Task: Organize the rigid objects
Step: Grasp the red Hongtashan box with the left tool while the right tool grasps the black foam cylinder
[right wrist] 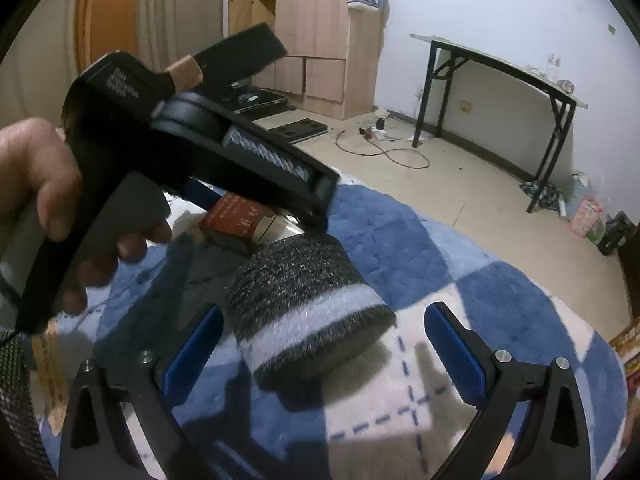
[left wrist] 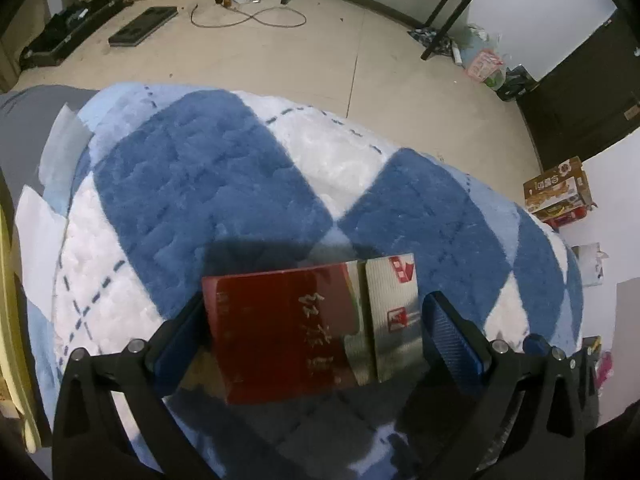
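Observation:
A red and silver box [left wrist: 288, 332] lies flat on a blue and white checked blanket [left wrist: 192, 176]. My left gripper [left wrist: 314, 312] is open and straddles the box, with a pad close to each short end. From the right wrist, the same box [right wrist: 236, 220] shows under the left gripper's finger [right wrist: 264, 156], which a hand [right wrist: 36, 184] holds. A dark grey fuzzy roll with a white stripe [right wrist: 304, 308] lies on the blanket [right wrist: 500, 300] next to the box. My right gripper [right wrist: 325, 312] is open around the roll, with a gap on both sides.
The blanket's edge drops to a beige floor [left wrist: 360, 80]. On the floor lie a cable [left wrist: 248, 16], black cases [left wrist: 72, 28] and cartons [left wrist: 560, 192]. A black folding table [right wrist: 500, 76] and a wooden cupboard [right wrist: 316, 32] stand by the walls.

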### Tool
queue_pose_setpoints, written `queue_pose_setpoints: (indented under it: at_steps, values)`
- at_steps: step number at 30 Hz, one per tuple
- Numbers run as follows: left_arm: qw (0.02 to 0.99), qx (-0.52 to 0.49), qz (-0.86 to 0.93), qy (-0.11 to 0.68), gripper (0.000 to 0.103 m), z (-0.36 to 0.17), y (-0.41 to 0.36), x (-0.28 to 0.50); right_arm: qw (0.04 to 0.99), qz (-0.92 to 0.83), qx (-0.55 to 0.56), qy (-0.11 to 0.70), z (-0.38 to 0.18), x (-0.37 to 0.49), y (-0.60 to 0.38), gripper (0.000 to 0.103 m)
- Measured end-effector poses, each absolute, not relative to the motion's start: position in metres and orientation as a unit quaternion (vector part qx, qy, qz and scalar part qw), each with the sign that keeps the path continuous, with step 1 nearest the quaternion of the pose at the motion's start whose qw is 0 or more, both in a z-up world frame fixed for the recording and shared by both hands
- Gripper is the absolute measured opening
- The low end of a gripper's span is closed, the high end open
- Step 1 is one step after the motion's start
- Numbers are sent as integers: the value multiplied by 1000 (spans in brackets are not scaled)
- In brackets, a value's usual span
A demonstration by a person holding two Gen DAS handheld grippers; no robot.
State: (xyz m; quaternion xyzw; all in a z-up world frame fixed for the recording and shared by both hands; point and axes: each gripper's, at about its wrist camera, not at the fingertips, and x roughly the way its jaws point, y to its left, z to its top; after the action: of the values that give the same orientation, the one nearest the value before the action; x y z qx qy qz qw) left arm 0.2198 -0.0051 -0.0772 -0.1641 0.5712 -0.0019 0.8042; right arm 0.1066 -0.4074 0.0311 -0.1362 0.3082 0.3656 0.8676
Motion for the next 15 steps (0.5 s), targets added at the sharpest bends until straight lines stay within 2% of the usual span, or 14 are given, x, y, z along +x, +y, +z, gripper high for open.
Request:
queue_pose_setpoints:
  at_steps: [3,10,15]
  values:
    - [814,-155,2,560,93,-76,-5,215,862,377,-136,312,24,114,-402,79]
    - [819,-155,-17,552,93,-69,3,207,872,357,-109,317,21,122,-405,77]
    - [839,-132,-24,527,93,-42,13,184,896,296,-67,325,35,106,-420,77]
